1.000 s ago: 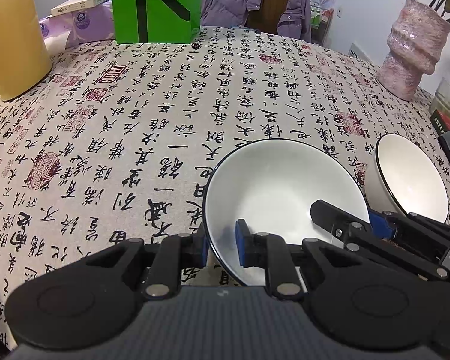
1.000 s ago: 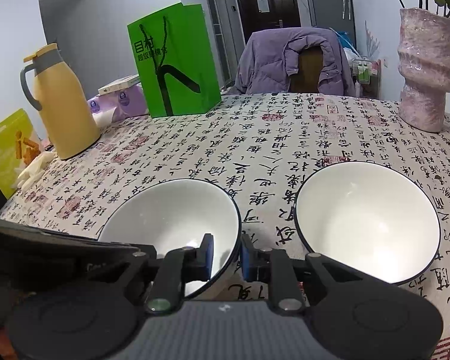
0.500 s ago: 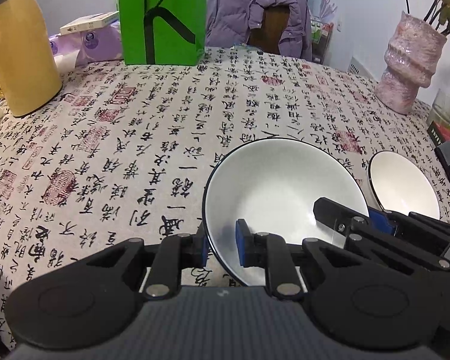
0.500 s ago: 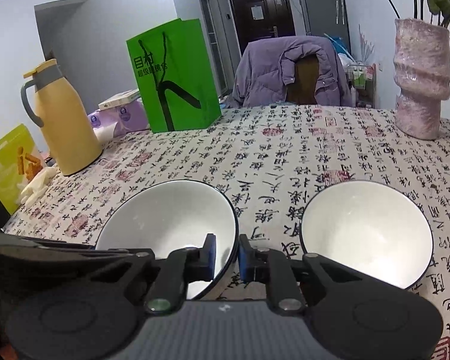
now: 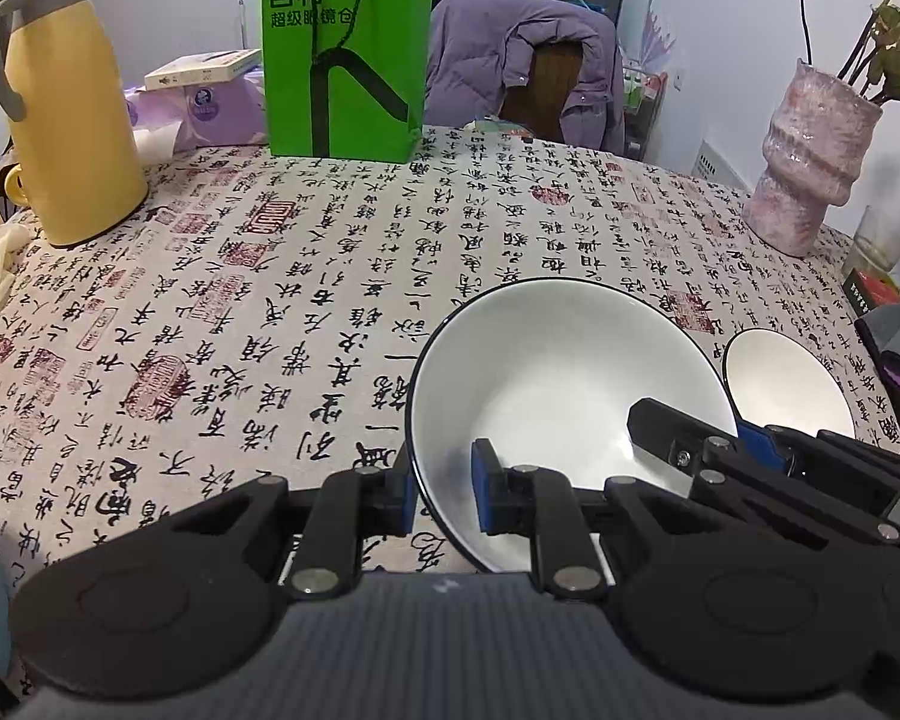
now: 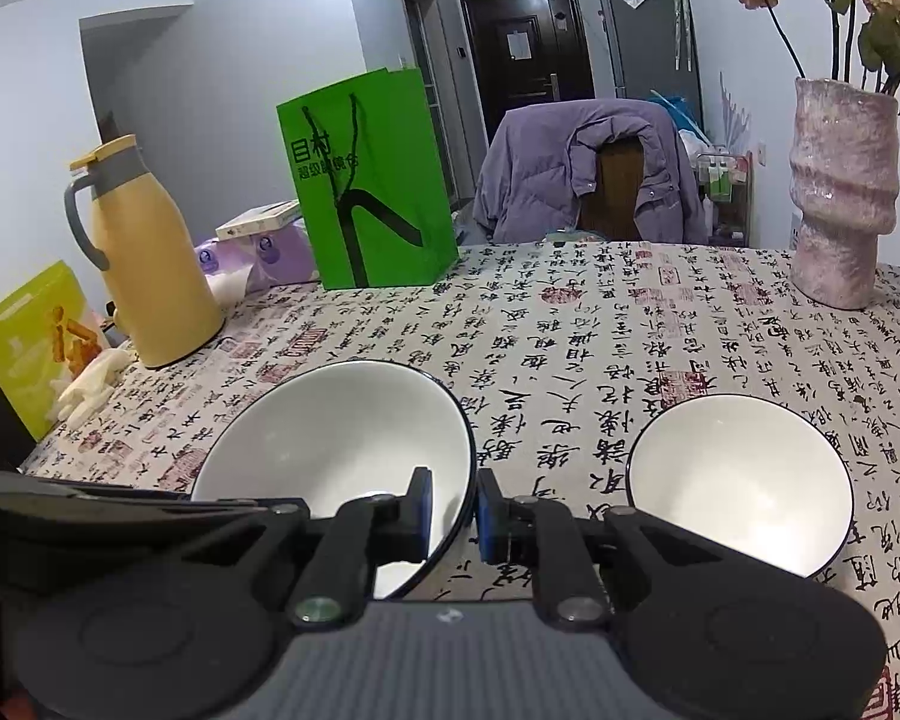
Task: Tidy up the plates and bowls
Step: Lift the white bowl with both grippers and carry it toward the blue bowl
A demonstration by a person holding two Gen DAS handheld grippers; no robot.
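Green bag [image 5: 345,54] reads "目村"; left gripper [image 5: 444,495] and right gripper [image 6: 455,507] jaws clamp one white bowl [image 5: 561,384].

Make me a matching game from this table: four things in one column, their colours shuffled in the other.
Things:
1. bag
2. flask
3. vase
4. held bowl

Colours:
A. pink
B. white with a dark rim
C. green
D. yellow with a grey handle

Pairs: 1-C, 2-D, 3-A, 4-B
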